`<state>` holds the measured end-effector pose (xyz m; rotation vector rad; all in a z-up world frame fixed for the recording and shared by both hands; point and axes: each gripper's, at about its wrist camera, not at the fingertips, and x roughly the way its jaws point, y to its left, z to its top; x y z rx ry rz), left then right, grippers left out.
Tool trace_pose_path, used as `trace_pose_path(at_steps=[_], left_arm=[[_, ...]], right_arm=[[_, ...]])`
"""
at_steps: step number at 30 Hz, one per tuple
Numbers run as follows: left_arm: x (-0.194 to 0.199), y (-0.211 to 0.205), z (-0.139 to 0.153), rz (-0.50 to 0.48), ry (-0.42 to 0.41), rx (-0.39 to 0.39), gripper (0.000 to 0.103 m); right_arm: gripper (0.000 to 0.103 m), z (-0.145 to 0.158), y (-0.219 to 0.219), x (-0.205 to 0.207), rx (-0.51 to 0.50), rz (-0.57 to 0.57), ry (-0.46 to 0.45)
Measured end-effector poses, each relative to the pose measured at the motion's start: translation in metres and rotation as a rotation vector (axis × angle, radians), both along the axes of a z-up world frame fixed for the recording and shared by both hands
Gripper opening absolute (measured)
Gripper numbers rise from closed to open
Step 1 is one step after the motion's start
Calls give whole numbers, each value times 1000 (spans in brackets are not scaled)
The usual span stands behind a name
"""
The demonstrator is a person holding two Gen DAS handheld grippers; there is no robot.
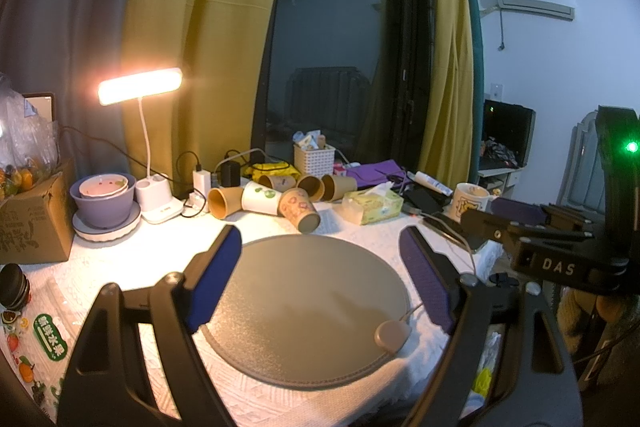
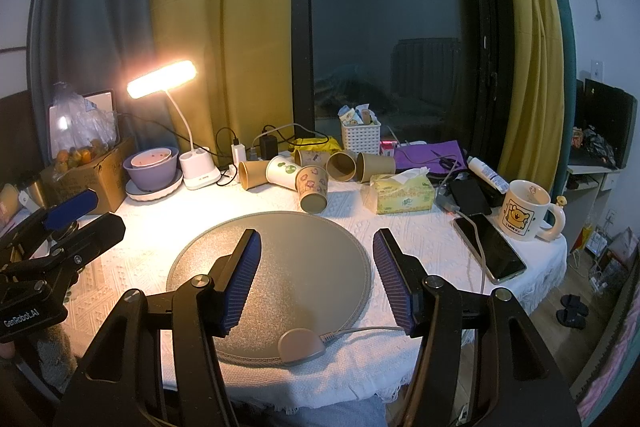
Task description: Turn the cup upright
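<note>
Beyond the round grey pebbled mat (image 2: 272, 267), on the white woven cloth of the surface (image 2: 420, 243), a printed paper cup (image 2: 313, 187) lies on its side, touching a huddle of other tipped paper cups (image 2: 344, 165). Both the left gripper (image 1: 320, 251) and right gripper (image 2: 316, 247) hover over the mat, ribbed blue fingers (image 2: 244, 279) spread apart, holding nothing.

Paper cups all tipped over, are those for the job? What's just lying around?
For the job: paper cups on their sides, round grey mat, left tongs, right tongs, both open and empty.
Just lying about: lamp, tissue box, mug, phone, purple bowl.
</note>
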<state>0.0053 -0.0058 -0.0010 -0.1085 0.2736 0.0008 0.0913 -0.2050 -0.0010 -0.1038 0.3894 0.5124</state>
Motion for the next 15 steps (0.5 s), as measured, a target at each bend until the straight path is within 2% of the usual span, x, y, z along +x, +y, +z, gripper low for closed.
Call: trace_pose_path(at_steps=[15], left_arm=[[0,-1,0,0,1,0,82]], right_arm=[[61,0,0,0,-1,0,1]])
